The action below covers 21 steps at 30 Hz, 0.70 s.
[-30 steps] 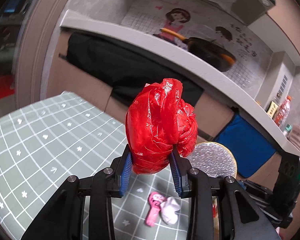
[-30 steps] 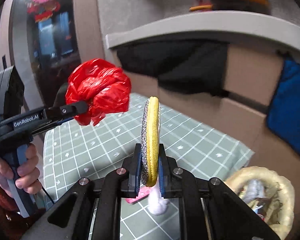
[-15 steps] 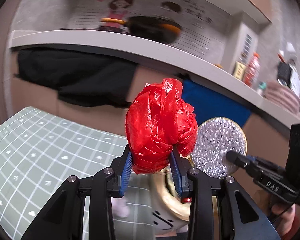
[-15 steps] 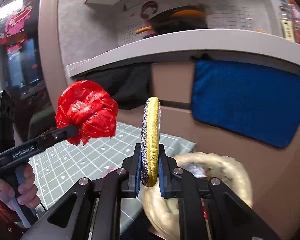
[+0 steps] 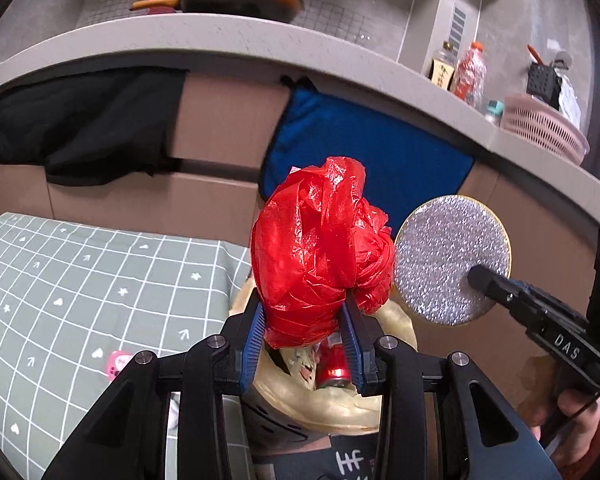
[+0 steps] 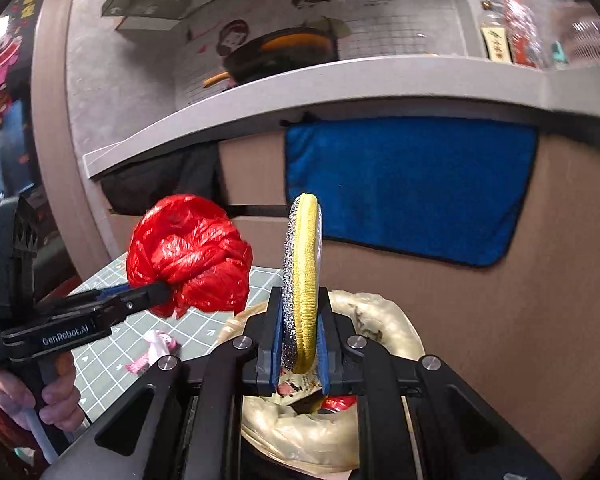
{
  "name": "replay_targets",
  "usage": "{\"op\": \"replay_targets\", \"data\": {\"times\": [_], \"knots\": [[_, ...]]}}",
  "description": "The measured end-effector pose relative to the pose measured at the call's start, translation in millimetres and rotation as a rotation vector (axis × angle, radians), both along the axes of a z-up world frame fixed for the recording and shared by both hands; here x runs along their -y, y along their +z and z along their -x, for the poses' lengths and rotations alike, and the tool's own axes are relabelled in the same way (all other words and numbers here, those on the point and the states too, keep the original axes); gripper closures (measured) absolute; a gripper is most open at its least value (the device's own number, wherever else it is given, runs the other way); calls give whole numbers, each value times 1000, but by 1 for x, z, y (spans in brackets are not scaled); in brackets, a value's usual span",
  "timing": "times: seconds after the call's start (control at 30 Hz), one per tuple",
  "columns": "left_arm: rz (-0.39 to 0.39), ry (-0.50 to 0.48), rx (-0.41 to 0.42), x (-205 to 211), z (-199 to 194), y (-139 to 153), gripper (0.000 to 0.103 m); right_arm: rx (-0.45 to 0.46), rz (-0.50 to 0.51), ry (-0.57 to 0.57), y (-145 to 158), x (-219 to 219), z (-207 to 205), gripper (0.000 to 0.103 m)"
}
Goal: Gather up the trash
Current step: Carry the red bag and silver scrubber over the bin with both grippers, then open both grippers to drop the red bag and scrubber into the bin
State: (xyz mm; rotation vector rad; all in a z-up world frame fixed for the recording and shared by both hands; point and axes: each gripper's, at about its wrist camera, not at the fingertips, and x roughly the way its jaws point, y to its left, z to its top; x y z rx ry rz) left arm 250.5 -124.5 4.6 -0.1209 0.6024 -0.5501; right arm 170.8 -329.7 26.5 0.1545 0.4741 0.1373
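Note:
My left gripper (image 5: 305,340) is shut on a crumpled red plastic bag (image 5: 320,256), which shows again at the left of the right wrist view (image 6: 188,256). My right gripper (image 6: 300,340) is shut on a round scouring pad (image 6: 304,280), silver glitter on one face and yellow on the edge; the left wrist view shows its silver face (image 5: 452,260). Both hang just above a bin lined with a cream plastic bag (image 5: 340,396) (image 6: 380,316), which holds a red can (image 5: 334,364) and other scraps.
A green checked table mat (image 5: 80,300) lies to the left with a pink and white wrapper (image 6: 156,348) on it. Behind stands a brown cabinet front with a blue towel (image 6: 412,188) and a black cloth (image 5: 80,128) hanging. The counter above carries a pan, bottles and a pink basket.
Both grippers have swung right from over the mat to above the bin, each keeping its grip. The bin has come into view under the fingers.

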Motion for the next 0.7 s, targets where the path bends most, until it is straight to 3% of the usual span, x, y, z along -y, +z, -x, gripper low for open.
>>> {"op": "replay_targets", "data": {"times": [0.27, 0.5, 0.7], "knots": [[-57, -36, -11, 23, -11, -16, 66, -31, -25, -19, -18, 10, -9, 90], [-89, -59, -80, 40, -37, -45, 66, -76, -53, -32, -38, 16, -25, 90], [-106, -77, -198, 57, -66, -78, 66, -136, -40, -58, -65, 16, -46, 90]]}}
